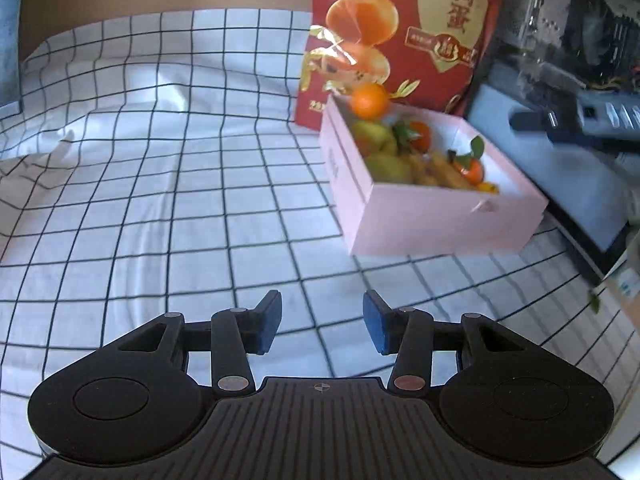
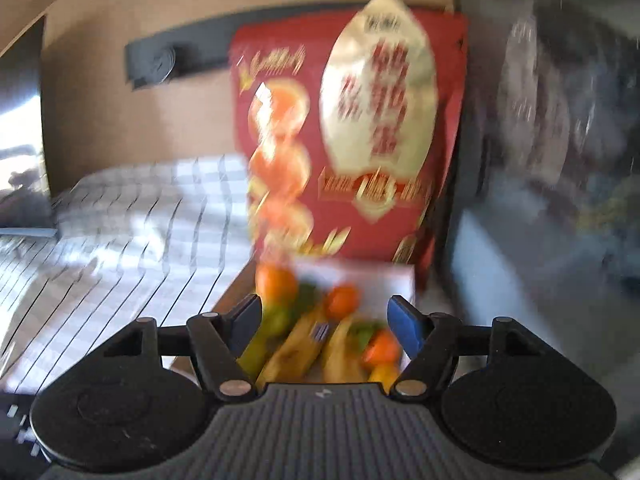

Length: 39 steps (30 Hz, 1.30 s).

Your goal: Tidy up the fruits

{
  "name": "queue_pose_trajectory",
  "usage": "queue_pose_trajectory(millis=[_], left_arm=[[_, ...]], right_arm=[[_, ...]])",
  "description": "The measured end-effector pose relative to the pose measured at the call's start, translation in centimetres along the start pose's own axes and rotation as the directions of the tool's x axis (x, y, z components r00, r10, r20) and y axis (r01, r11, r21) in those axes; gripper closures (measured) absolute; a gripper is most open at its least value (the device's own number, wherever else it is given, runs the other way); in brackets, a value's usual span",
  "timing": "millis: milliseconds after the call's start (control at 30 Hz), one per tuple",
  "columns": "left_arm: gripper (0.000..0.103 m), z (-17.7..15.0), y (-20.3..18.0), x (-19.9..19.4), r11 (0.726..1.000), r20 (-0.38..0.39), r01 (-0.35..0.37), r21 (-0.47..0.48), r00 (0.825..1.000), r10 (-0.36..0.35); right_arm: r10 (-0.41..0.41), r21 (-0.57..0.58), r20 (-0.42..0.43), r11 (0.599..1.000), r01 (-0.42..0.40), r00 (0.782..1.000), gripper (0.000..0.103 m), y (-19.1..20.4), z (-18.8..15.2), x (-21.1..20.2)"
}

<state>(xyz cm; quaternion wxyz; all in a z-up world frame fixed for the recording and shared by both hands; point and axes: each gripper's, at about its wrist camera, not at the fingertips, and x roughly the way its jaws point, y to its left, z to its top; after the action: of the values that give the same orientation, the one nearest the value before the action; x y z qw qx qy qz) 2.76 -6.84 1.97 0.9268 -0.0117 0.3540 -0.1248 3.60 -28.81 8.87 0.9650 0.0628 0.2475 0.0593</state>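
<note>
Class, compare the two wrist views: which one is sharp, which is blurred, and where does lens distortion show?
Left wrist view: mostly sharp; the black-lined white checked cloth bows from fisheye distortion, and the pale pink cardboard box of fruit is only slightly soft. Right wrist view: heavy motion blur smears the red printed gift bag and the fruit, while the open right gripper stays crisp.

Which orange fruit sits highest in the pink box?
The round orange mandarin at the pink cardboard box's far corner, by the red carton; the other oranges lie lower.
</note>
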Motion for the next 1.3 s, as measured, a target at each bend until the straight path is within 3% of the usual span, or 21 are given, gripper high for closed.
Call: queue_pose_trajectory(millis=[200,300,700,833,1033,1233,1300], left_arm=[[0.053,-1.4,-0.2,0.6,1.0,-0.008,-0.011,0.016,1.0,0.011],[0.053,-2.0,-0.5,0.6,1.0,-0.003,-0.009,0.021,1.0,0.009],[0.052,-1.5,-2.2,3.0,0.995,0.078,-0.049,0.091,0.996,0.042],[0.051,-1.5,-2.8,3.3,0.992,0.093,-0.069,0.11,0.994,0.059],[0.05,-1.3,-3.5,3.5,0.989,0.098,-0.116,0.087,0.989,0.108],[0.05,-1.1,-3.4,3.7,0.991,0.098,-0.117,0.07,0.989,0.11],[0.05,-1.1,-3.4,3.7,0.99,0.098,-0.12,0.073,0.989,0.112]], right_arm=[[0.004,-0.017,-0.07,1.0,-0.005,0.998,0.031,1.7,-4.6,-0.8],[-0.023,0.004,-0.148,1.0,0.024,0.989,0.031,2.0,-7.1,0.3],[-0.035,0.021,-0.203,0.999,0.041,0.979,0.031,2.2,-9.3,3.1],[-0.098,0.012,-0.184,0.995,0.102,0.978,0.023,2.2,-9.8,4.0],[-0.17,0.037,-0.183,0.983,0.179,0.968,0.0,1.7,-10.2,4.4],[-0.206,-0.002,-0.139,0.978,0.207,0.969,0.0,1.6,-10.2,4.9],[-0.167,0.052,-0.155,0.983,0.176,0.974,0.0,0.7,-10.2,5.1]])
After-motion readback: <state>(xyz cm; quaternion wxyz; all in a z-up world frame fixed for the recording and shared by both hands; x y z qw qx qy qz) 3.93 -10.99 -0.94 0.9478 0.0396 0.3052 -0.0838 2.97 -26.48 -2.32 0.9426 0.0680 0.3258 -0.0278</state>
